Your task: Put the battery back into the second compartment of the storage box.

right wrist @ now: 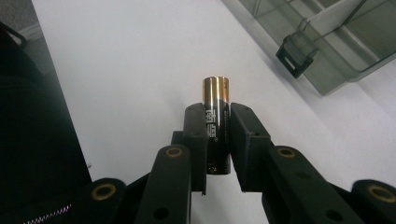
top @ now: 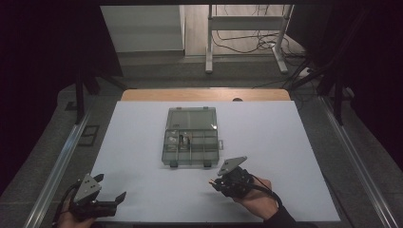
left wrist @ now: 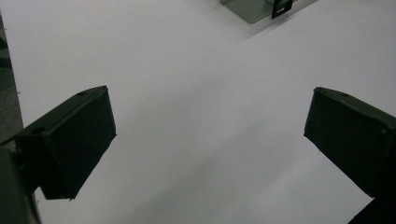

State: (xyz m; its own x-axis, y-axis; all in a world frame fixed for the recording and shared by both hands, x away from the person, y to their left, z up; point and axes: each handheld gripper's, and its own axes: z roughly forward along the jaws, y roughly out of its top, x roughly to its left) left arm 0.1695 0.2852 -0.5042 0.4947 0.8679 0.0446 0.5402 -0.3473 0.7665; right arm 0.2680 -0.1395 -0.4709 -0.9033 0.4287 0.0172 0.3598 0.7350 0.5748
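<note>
A black battery [right wrist: 216, 122] with a gold top stands between the pads of my right gripper [right wrist: 217, 128], which is shut on it just above the white table sheet. In the high view that right gripper [top: 212, 182] sits near the front, right of centre, a short way in front of the clear compartment box [top: 191, 137]. The box lies open, its lid folded back, with small parts in some compartments. My left gripper [top: 122, 194] rests at the front left corner with its jaws wide apart. Nothing lies between the left gripper's fingers [left wrist: 77, 140], just bare white sheet.
A corner and black latch of the box [left wrist: 280, 6] show at the top of the left gripper view. The box's near wall and latch [right wrist: 295, 55] show at upper right in the right gripper view. Metal rails [top: 57, 166] flank the table; cables and a stand lie beyond.
</note>
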